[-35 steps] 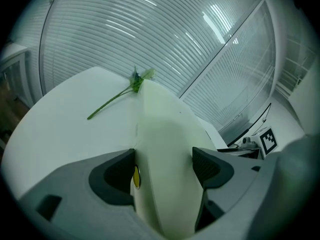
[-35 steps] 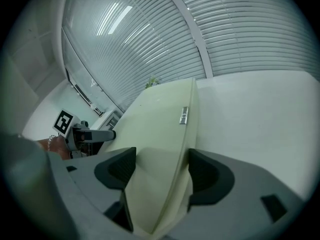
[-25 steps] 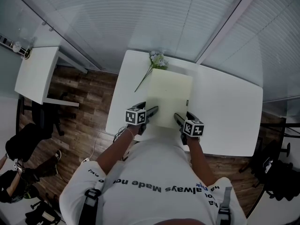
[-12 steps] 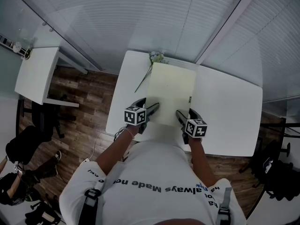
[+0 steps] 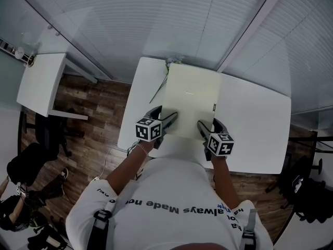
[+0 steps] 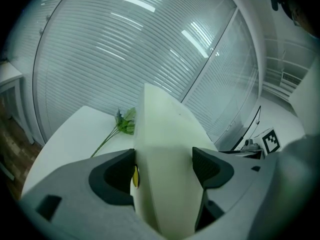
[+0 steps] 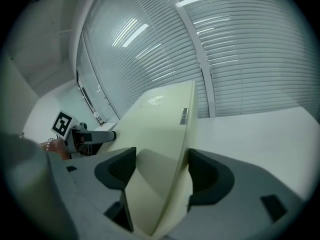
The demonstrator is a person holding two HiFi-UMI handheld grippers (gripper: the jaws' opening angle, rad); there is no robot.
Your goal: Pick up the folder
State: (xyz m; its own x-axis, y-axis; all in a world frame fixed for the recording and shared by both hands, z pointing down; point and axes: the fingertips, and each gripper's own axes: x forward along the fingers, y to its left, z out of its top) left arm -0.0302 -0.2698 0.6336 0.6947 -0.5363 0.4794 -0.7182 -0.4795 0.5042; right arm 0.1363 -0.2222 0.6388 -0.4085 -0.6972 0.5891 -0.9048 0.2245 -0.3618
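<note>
A pale cream folder (image 5: 190, 100) is held above the white table (image 5: 255, 119), near edge toward me, far edge raised over the flower's head. My left gripper (image 5: 169, 120) is shut on its near left corner. My right gripper (image 5: 204, 129) is shut on its near right corner. In the left gripper view the folder (image 6: 165, 149) fills the gap between the pads of the left gripper (image 6: 164, 169). The right gripper view shows the folder (image 7: 157, 124) edge-on, pinched in the right gripper (image 7: 161, 171), a small label on its spine.
A green-stemmed artificial flower (image 5: 158, 90) lies on the table by the folder's left edge, also visible as the flower (image 6: 122, 121). A small white side table (image 5: 41, 82) stands left over wood floor. Blinds and glass panels run behind the table. Dark chairs stand at both lower corners.
The folder's far edge has risen and moved away from me, now covering the flower's blossoms. Both grippers have shifted slightly while keeping their hold.
</note>
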